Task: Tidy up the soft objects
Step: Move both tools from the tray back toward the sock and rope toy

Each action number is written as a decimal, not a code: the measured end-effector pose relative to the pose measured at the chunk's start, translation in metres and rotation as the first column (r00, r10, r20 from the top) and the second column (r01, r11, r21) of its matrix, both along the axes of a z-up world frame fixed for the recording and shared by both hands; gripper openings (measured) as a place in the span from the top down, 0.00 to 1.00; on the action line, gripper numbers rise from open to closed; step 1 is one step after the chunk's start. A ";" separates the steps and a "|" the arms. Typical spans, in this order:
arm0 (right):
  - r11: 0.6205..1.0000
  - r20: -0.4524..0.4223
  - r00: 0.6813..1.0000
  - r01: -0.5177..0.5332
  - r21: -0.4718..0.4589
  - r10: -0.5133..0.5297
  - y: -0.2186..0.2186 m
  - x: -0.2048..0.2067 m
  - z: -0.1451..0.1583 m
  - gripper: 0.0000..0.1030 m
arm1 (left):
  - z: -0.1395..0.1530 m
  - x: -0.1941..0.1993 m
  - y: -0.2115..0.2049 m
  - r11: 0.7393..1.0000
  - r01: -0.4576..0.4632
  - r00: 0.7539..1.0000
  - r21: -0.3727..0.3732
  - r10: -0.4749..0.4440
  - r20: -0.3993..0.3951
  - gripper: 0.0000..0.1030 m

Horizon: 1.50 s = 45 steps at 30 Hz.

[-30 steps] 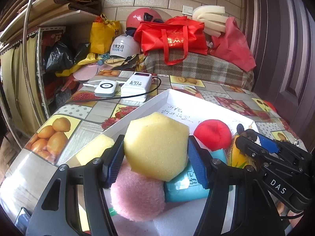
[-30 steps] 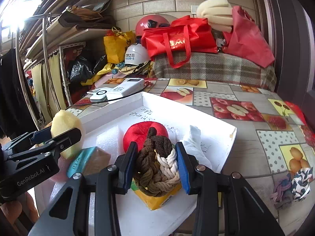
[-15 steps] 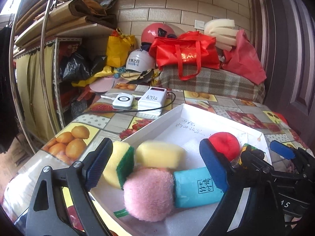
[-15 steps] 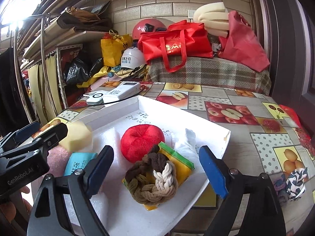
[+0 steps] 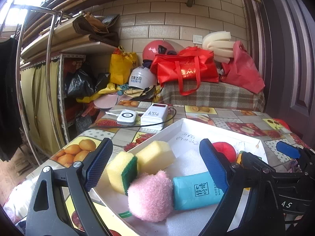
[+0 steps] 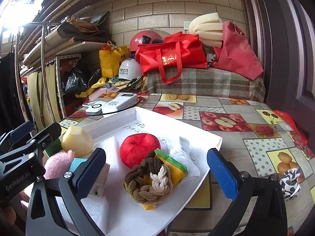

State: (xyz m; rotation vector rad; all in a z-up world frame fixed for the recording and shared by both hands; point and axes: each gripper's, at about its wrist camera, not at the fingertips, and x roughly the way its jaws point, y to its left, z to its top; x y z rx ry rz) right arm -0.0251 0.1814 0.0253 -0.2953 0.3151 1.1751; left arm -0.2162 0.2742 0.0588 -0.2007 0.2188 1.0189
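A white foam tray (image 5: 196, 125) (image 6: 196, 133) lies on the fruit-print table. In it are a yellow sponge block (image 5: 155, 155) (image 6: 76, 141), a yellow-green scouring sponge (image 5: 122, 171), a pink fluffy ball (image 5: 151, 194) (image 6: 57, 163), a teal packet (image 5: 195, 190), a red cushion ball (image 6: 139, 149) (image 5: 224, 149), a braided brown-and-cream rope knot (image 6: 149, 182) on a yellow packet (image 6: 173, 167), and white tissue (image 6: 183, 151). My left gripper (image 5: 155, 165) is open above the sponges. My right gripper (image 6: 155, 173) is open, held around the rope knot without touching it.
A white power bank (image 5: 154, 116) and a round charger (image 5: 127, 117) with a black cable lie behind the tray. A patterned cloth scrunchie (image 6: 290, 182) lies on the table at right. Bags and helmets are piled behind; metal shelves stand at left.
Both grippers opened: the left let go of the yellow sponge block, the right let go of the rope knot. Both have pulled back and up a little.
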 end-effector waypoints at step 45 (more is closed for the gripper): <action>0.912 -0.208 0.891 0.409 -0.021 -0.404 -0.248 0.160 0.006 0.00 | -0.004 0.063 -0.109 0.896 0.435 0.890 -0.086 -0.442 -0.113 0.12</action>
